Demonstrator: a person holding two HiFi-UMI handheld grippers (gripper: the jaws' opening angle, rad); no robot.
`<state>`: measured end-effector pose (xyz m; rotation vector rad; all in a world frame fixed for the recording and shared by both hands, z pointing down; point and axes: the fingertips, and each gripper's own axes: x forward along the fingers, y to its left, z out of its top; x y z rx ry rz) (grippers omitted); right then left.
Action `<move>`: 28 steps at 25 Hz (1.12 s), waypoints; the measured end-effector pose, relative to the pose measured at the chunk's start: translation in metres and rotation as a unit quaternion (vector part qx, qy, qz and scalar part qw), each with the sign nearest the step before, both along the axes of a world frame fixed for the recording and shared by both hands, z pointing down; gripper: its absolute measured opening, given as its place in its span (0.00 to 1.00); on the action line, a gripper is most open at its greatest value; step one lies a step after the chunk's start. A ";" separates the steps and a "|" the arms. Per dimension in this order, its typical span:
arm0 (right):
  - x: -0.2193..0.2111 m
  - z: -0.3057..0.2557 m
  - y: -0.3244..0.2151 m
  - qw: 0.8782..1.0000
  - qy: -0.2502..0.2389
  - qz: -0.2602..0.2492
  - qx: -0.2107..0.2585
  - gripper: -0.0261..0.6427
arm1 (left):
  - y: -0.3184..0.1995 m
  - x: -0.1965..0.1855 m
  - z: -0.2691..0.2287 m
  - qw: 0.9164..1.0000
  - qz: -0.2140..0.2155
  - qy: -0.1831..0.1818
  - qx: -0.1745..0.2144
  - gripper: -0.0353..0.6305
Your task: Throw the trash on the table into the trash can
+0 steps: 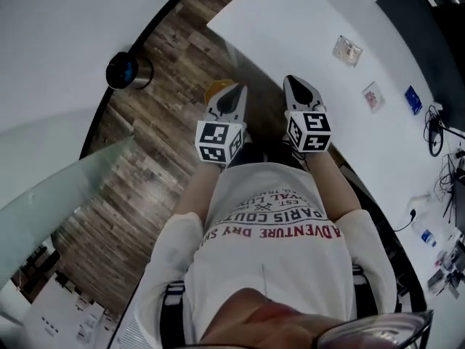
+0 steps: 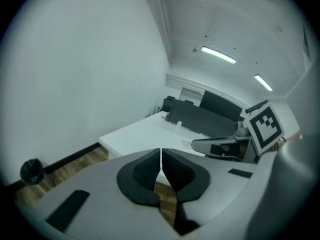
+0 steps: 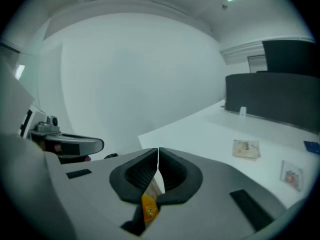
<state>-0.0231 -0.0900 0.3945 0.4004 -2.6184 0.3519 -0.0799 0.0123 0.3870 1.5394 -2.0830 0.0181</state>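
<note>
Trash lies on the desk (image 1: 290, 20): a clear wrapper (image 1: 347, 50), a small packet (image 1: 373, 96) and a blue packet (image 1: 413, 99). My left gripper (image 2: 161, 159) and right gripper (image 3: 158, 159) have their jaws together, holding nothing. The trash can (image 1: 127, 71) stands well apart on the floor. I judge all three pieces remain to be carried.

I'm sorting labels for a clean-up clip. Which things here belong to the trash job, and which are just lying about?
Job:
- trash can
- clear wrapper
- second wrapper
- blue packet, probably trash
- white table

Lying about:
- cables
- dark partition
</note>
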 end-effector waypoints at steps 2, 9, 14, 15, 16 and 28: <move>0.036 -0.019 -0.025 0.999 -0.010 0.036 0.010 0.08 | -0.032 0.024 -0.023 0.999 0.037 -0.004 0.020 0.10; 0.195 -0.061 -0.129 0.979 -0.046 0.193 0.047 0.08 | -0.162 0.143 -0.079 0.977 0.192 -0.060 0.071 0.10; 0.295 -0.070 -0.171 0.957 -0.059 0.276 0.066 0.08 | -0.214 0.215 -0.098 0.960 0.253 -0.077 0.094 0.09; 0.314 -0.070 -0.178 0.952 -0.061 0.293 0.068 0.08 | -0.223 0.228 -0.101 0.956 0.264 -0.083 0.097 0.09; 0.331 -0.070 -0.184 0.946 -0.064 0.310 0.069 0.08 | -0.230 0.239 -0.103 0.952 0.275 -0.088 0.100 0.09; 0.425 -0.052 -0.224 0.927 -0.063 0.366 0.053 0.08 | -0.279 0.319 -0.103 0.937 0.318 -0.099 0.104 0.09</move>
